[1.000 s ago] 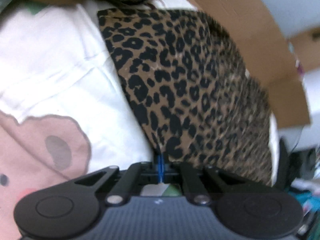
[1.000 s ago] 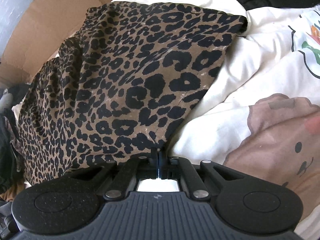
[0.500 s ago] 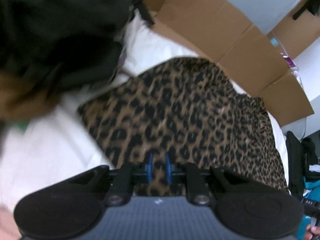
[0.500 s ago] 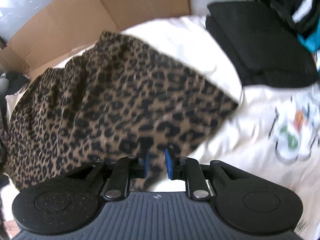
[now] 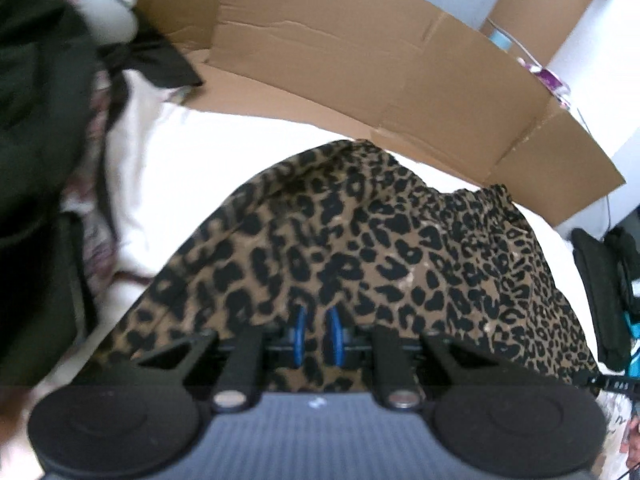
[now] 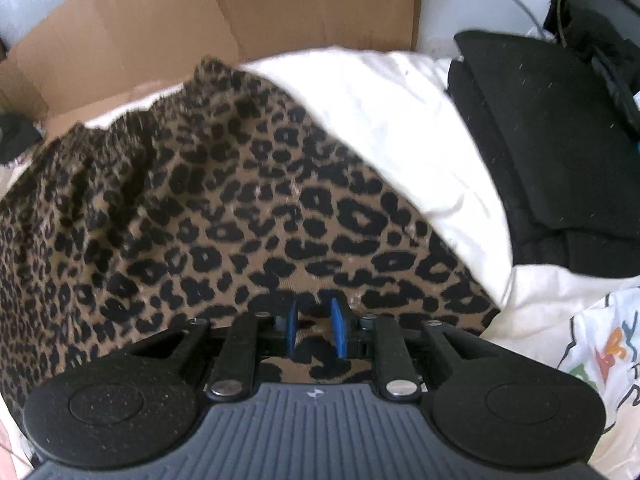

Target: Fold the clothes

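Note:
A leopard-print garment (image 5: 380, 248) lies spread on white bedding (image 5: 192, 152), its gathered waistband toward the cardboard. In the left wrist view my left gripper (image 5: 317, 334) hovers over the garment's near part, its blue pads a small gap apart with nothing pinched between them. In the right wrist view the same leopard garment (image 6: 240, 208) fills the middle and left. My right gripper (image 6: 314, 328) stands over its near edge, pads slightly apart, and the cloth shows through the gap below them.
A flattened cardboard box (image 5: 360, 60) (image 6: 200, 12) stands behind the bedding. Dark clothes (image 5: 32, 140) pile up at the left of the left wrist view. A folded black garment (image 6: 540, 120) and a white printed cloth (image 6: 600, 340) lie at the right of the right wrist view.
Both grippers were shut on the garment's corners a second ago. They have since let go, their pads have parted a little, and both have moved forward over the leopard cloth.

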Tool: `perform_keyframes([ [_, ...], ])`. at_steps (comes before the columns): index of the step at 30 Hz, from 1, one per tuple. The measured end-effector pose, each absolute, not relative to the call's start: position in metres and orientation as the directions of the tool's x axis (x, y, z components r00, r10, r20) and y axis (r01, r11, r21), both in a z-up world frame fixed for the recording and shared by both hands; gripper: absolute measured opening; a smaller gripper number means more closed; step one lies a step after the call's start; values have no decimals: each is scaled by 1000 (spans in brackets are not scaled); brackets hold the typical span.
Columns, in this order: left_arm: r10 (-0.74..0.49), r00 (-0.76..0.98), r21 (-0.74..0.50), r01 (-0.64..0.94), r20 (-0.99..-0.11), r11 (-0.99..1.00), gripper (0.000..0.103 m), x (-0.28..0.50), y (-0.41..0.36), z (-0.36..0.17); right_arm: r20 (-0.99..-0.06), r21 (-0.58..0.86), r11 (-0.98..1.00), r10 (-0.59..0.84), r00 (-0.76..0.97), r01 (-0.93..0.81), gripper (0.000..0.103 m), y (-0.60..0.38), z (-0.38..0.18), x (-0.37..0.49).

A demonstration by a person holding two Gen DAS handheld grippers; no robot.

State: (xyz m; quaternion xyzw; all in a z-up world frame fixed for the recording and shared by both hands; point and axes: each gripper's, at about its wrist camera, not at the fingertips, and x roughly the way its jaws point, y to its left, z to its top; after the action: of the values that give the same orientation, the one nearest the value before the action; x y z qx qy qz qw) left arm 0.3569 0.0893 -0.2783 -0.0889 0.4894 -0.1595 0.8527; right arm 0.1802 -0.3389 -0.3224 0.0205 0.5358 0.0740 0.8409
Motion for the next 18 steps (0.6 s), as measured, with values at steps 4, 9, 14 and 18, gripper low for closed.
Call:
perform_keyframes([
  [4, -379, 452, -307, 228, -808, 924, 19, 377, 73, -286, -914, 68, 990, 112, 389, -125, 22, -346, -338, 181],
  [9, -323, 437, -259, 201, -840, 945, 19, 400, 72, -306, -910, 30, 993, 75, 408, -115, 21, -363, -346, 195],
  [14, -239, 430, -183, 167, -870, 969, 3, 403, 85, -322, -904, -63, 990, -4, 428, -124, 21, -371, -348, 214],
  [18, -200, 433, -151, 145, -879, 978, 3, 400, 88, -314, -909, -59, 995, -19, 417, -82, 21, -374, -342, 224],
])
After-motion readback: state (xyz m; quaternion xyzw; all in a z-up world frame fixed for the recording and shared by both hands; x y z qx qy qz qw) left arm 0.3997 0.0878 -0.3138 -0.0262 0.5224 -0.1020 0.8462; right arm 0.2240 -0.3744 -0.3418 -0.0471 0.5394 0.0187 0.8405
